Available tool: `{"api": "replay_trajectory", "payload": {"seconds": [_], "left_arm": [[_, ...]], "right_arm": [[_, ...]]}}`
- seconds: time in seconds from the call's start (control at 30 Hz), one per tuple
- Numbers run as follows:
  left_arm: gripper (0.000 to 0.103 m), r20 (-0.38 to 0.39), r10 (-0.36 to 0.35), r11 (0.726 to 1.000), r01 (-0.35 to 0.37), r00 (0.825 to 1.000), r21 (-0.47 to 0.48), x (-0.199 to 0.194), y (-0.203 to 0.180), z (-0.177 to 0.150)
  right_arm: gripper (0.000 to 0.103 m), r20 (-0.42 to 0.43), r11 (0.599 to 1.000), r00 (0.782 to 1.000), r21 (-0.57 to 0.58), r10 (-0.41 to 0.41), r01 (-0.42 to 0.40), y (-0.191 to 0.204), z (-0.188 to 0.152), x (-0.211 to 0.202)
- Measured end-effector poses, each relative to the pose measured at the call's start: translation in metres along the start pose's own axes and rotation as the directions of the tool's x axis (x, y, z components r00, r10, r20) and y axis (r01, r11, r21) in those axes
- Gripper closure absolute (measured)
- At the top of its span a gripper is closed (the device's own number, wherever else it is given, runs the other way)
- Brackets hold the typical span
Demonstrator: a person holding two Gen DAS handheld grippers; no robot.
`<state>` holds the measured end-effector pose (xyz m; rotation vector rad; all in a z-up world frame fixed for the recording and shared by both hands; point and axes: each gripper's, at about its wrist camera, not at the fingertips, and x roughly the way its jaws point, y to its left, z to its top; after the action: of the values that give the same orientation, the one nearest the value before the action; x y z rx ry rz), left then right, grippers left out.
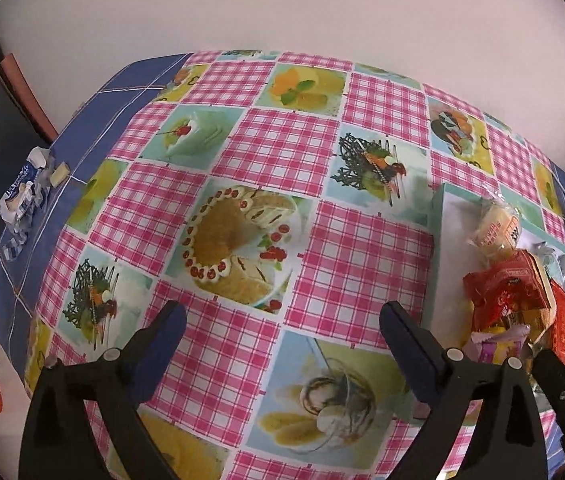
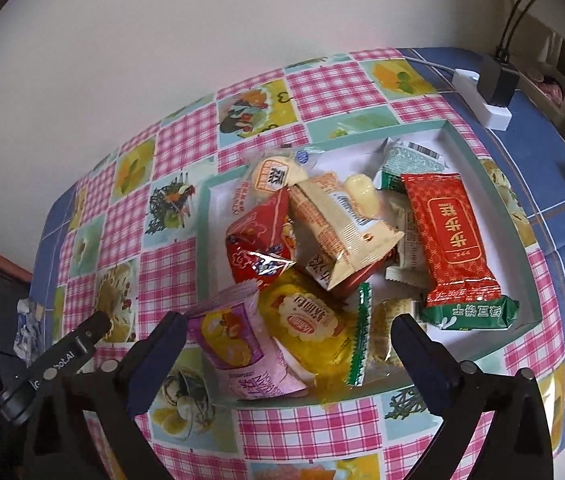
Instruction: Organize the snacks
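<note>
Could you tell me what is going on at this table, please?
A person holding two handheld grippers is sorting snacks. The right gripper, jaws open, hovers over the shallow white tray with mint-green rim, piled with packets, nearest the pink-purple snack packet and yellow biscuit packet. The left gripper, also open and empty, hangs above the pink checked tablecloth.

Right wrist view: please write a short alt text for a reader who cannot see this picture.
An open right gripper hovers above a shallow white tray piled with wrapped snacks, among them a long red packet, a yellow biscuit pack and a purple packet. The tray sits on a pink checked tablecloth; a white power strip lies behind.
</note>
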<state>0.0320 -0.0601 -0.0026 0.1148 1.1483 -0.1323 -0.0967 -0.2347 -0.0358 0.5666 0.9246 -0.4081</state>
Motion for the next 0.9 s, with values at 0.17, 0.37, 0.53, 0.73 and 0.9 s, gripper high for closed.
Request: {"api": "replay_trajectory", "payload": {"seconds": [0.17,0.37,0.53,0.73,0.9], "left_arm": [[0.006,0.018,0.000,1.000,0.000,1.000,-0.007,-0.012,0.006,-0.007],[0.006,0.019,0.029,0.999,-0.029,0.999,0.012,-0.022,0.018,-0.033],[0.006,0.029,0.014,1.000,-0.015,0.999,0.024,-0.033,0.027,-0.052],[0.006,0.041,0.002,0.999,-0.004,0.999,0.042,-0.043,0.033,-0.073],[0.006,0.038,-0.004,0.999,0.003,0.999,0.044,-0.044,0.040,-0.080]], "right_arm": [[0.000,0.008,1.000,1.000,-0.029,-0.002,0.003,0.009,-0.008,-0.005],[0.000,0.028,0.998,1.000,-0.062,0.003,-0.001,0.016,-0.029,-0.019],[0.000,0.042,0.997,0.999,-0.079,-0.013,0.016,0.016,-0.050,-0.026],[0.000,0.037,0.995,0.999,-0.096,-0.027,0.031,0.015,-0.070,-0.028],[0.000,0.046,0.995,0.998,-0.096,-0.036,0.041,0.012,-0.078,-0.032]]}}
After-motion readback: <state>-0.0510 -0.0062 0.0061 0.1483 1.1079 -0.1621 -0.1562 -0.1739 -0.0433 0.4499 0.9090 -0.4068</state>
